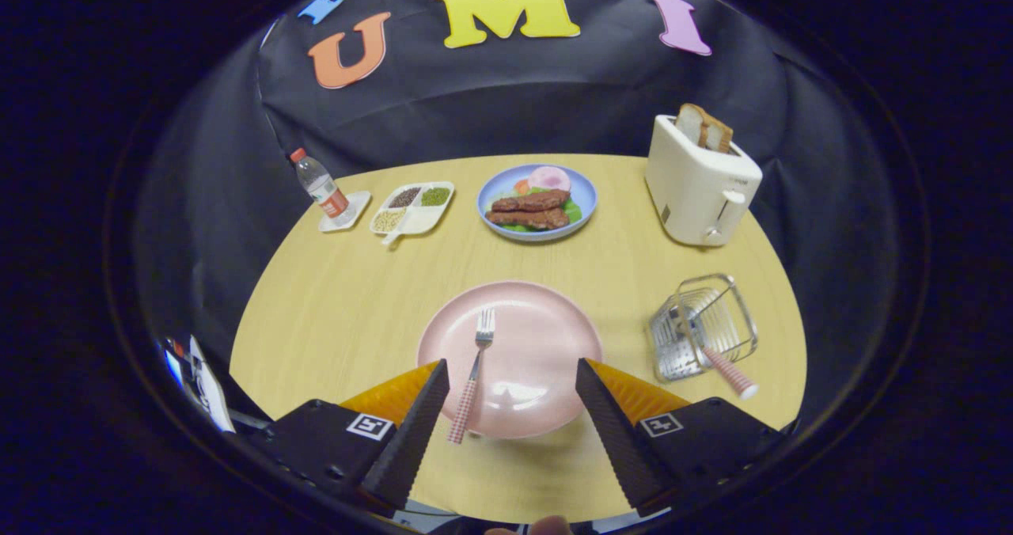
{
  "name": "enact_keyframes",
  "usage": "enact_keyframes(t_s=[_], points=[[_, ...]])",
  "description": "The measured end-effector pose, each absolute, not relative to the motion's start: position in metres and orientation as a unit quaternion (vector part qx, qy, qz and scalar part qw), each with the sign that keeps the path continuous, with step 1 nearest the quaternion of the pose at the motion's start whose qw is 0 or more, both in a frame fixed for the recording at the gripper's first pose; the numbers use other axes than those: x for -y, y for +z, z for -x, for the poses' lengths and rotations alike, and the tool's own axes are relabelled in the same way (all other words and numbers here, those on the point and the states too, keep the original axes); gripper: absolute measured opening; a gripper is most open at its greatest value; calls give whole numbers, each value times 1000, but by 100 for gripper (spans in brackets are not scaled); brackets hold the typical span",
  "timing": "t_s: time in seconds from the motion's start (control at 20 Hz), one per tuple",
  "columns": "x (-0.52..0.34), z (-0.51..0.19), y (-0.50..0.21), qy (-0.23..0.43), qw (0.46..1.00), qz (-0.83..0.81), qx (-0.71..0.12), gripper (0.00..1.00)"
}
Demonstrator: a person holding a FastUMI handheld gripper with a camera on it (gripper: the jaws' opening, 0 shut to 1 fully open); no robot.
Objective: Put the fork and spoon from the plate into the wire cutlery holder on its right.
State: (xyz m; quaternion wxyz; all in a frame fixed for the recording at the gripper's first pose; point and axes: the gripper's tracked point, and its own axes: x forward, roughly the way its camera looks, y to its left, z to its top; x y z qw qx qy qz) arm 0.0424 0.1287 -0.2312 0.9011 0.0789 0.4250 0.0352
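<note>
The fork point(473, 377) lies on the pink plate point(538, 337), left of its middle, tines pointing away from me and its pink checked handle running back over the near rim, close beside my left finger. The spoon point(716, 361) is already in the wire cutlery holder point(704, 325) to the plate's right; its checked handle sticks out of the basket toward me, and the bowl end is lost among the wires, so I cannot make it out.

I hold my gripper point(512, 408) low over the near edge of the table point(340, 313), pointing forward at the plate. Its fingers point(415, 432) are spread wide and grip nothing, the plate's near half showing between them. A fingertip of my hand point(550, 525) just peeks in below, mostly cut off.

Beyond the plate stands a blue plate of food point(538, 200). To its left are a divided tray point(413, 206) of grains and a small bottle point(320, 187) on a coaster. To its right a white toaster point(700, 183) holds a slice of bread point(704, 127).
</note>
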Motion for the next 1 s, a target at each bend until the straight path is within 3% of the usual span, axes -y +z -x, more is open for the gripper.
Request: enact_keyframes(t_s=[0.4,0.55,0.8,0.9,1.0], points=[[-170,-46,-301,18,883,-56,-466,93],[-175,-48,-313,15,872,-63,-485,76],[-175,-46,-321,14,862,-71,-501,57],[-174,-46,-325,13,859,-75,-506,36],[-167,-47,-317,2,857,-71,-510,28]])
